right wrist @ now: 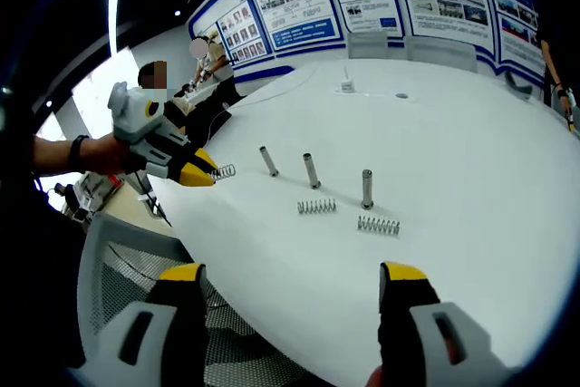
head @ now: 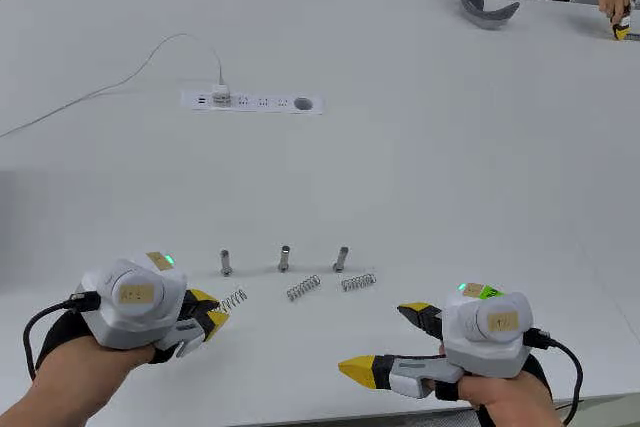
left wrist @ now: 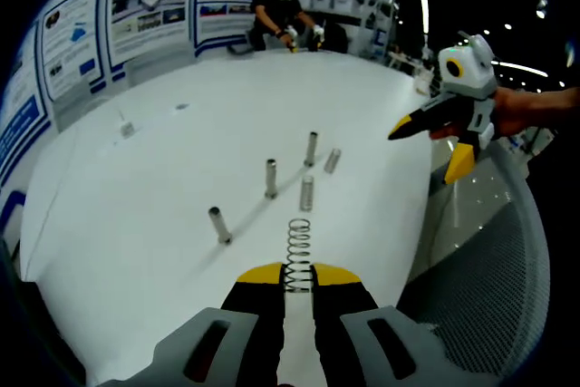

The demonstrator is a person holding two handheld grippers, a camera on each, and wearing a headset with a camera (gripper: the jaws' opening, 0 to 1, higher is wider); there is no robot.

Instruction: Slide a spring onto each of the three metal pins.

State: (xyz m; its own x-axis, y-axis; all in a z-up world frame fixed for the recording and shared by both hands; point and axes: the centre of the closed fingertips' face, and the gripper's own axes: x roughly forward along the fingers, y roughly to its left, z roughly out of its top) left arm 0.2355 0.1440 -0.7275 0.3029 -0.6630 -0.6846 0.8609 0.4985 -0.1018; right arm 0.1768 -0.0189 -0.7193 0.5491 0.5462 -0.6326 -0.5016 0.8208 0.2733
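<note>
The left tongs sit nearest, pinched almost shut on the near end of a spring, which points away from the tips toward the left pin just beyond it. Whether the spring has left the tabletop I cannot tell. The middle pin and right pin stand upright in the same row, and the other two springs lie flat just in front of them. No pin carries a spring, so this looks like the first pickup. The next move probably calls for lifting the spring, tipping it upright so its free end lines up over the left pin's top, then lowering it. The right tongs gape wide with nothing between them, near the tabletop's front edge and clear of the springs.
</note>
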